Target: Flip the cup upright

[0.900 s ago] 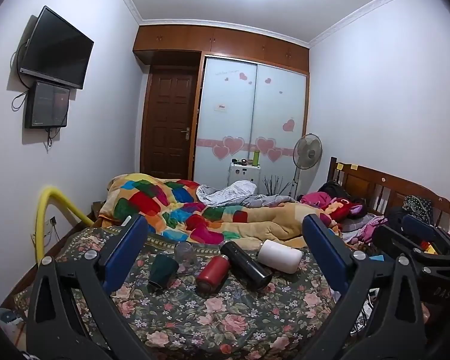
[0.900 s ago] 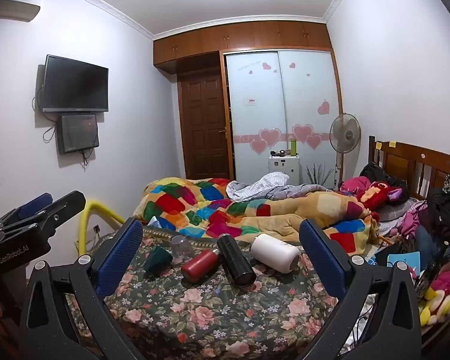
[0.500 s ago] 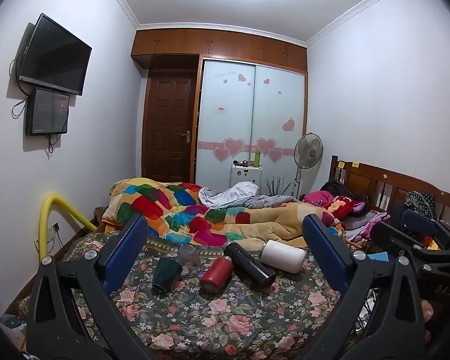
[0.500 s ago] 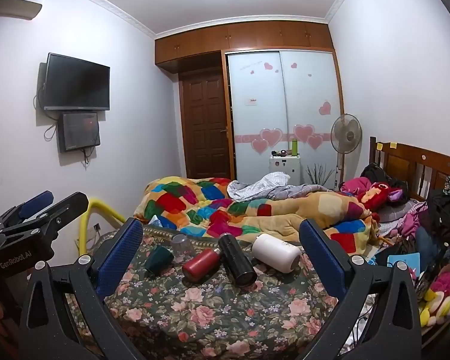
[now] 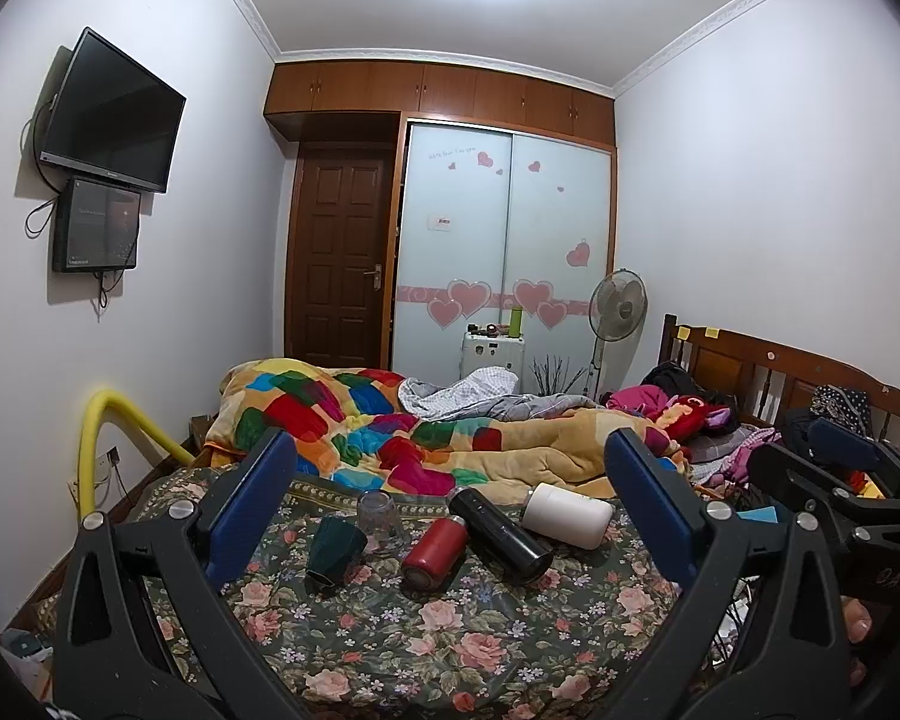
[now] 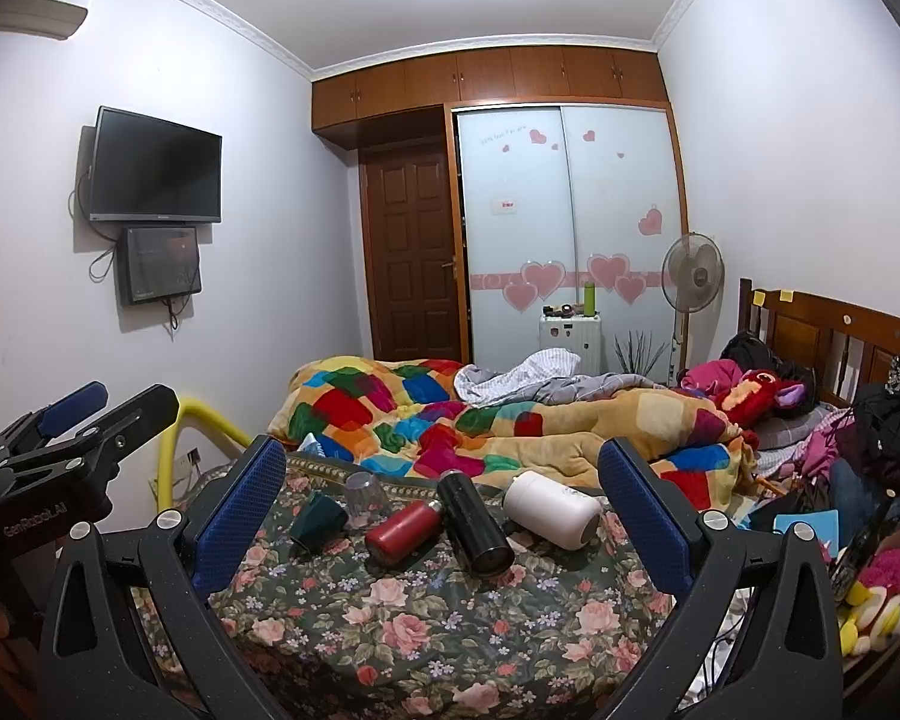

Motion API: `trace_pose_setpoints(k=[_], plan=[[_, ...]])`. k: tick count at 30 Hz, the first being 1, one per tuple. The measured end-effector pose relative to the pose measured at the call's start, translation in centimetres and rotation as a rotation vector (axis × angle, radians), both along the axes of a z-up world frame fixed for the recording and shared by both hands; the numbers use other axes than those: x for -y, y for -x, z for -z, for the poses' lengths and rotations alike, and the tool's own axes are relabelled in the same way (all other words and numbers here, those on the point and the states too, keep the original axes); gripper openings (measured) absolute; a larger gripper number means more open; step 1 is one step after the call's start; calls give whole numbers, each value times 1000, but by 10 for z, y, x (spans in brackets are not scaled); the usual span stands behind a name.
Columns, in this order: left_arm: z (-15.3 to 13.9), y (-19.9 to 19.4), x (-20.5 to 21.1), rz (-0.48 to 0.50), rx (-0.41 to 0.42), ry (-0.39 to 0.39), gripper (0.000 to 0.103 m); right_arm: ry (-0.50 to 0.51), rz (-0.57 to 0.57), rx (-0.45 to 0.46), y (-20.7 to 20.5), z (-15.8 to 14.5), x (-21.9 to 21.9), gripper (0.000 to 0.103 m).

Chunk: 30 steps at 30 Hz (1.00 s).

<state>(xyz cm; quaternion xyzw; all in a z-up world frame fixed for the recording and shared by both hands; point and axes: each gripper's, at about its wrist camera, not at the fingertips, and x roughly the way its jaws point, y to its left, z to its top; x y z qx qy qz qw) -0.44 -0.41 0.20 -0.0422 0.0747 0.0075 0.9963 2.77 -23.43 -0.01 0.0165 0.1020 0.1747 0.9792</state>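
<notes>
Left gripper [image 5: 450, 510]: blue ribbed pads spread wide, holding nothing, above the near bed edge.
Right gripper [image 6: 444, 510]: blue textured pads spread wide, holding nothing.
Green cup [image 5: 334, 552]: dark, tapered, lying tilted on the floral cover [image 5: 390, 636], leftmost of the row.
Clear cup [image 5: 378, 519]: glassy, mouth down, just behind the green one.
Red bottle [image 5: 435, 552]: matte cylinder, on its side.
Black flask [image 5: 501, 534]: smooth, on its side beside the red one.
White canister [image 5: 567, 516]: rounded, on its side, rightmost.
Open room: bare floral cloth between pads and row.

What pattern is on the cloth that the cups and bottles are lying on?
A dark green cloth printed with pink roses and small flowers; it shows best in the right wrist view.
</notes>
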Motion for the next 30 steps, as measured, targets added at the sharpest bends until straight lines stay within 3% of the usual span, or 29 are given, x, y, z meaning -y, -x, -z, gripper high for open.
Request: trace_pose_setpoints(k=[30], plan=[[-2, 1, 1, -7, 6, -15, 103, 3, 0, 4, 1, -2, 1, 103]])
